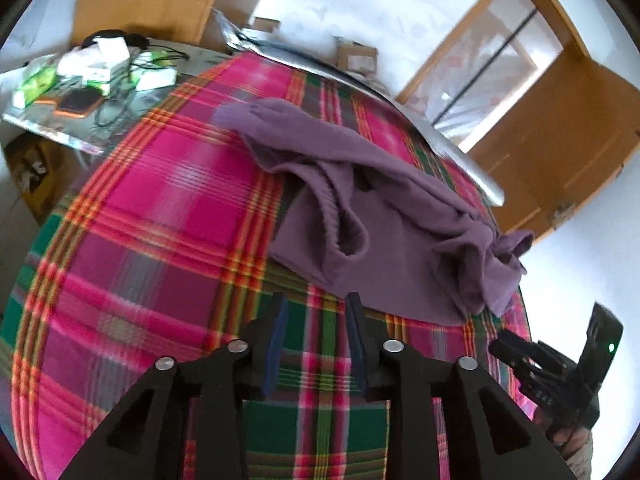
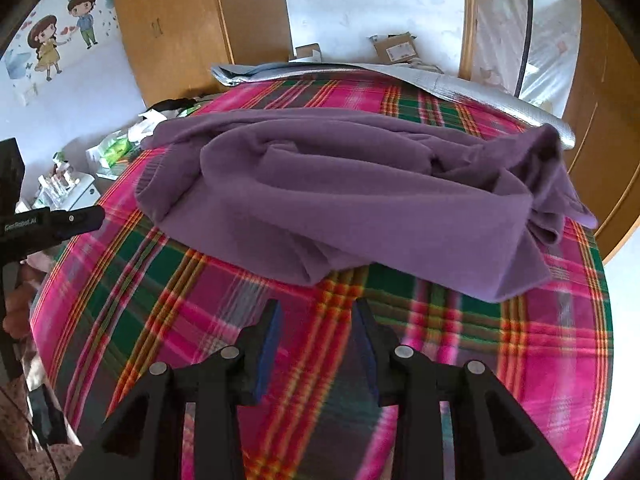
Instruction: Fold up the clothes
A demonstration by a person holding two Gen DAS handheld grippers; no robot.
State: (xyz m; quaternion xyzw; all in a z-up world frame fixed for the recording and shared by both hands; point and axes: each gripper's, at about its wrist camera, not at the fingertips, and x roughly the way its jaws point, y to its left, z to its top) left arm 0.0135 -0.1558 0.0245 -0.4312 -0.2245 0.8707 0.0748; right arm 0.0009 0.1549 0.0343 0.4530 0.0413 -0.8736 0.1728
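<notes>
Both claws are spread and holding nothing: from the left wrist I see my left gripper (image 1: 316, 312) over the plaid blanket (image 1: 160, 208), purple sweater (image 1: 360, 208) crumpled toward its far right edge. From the right wrist, my right gripper (image 2: 318, 320) hangs spread just short of the sweater's near edge.

Crumpled purple sweater (image 1: 384, 216) on plaid blanket (image 1: 160, 216)

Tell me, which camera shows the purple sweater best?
The right wrist view: the purple sweater fills the middle, close and fairly sharp, crumpled on the plaid blanket. The left wrist view shows it farther off, toward the right.
</notes>
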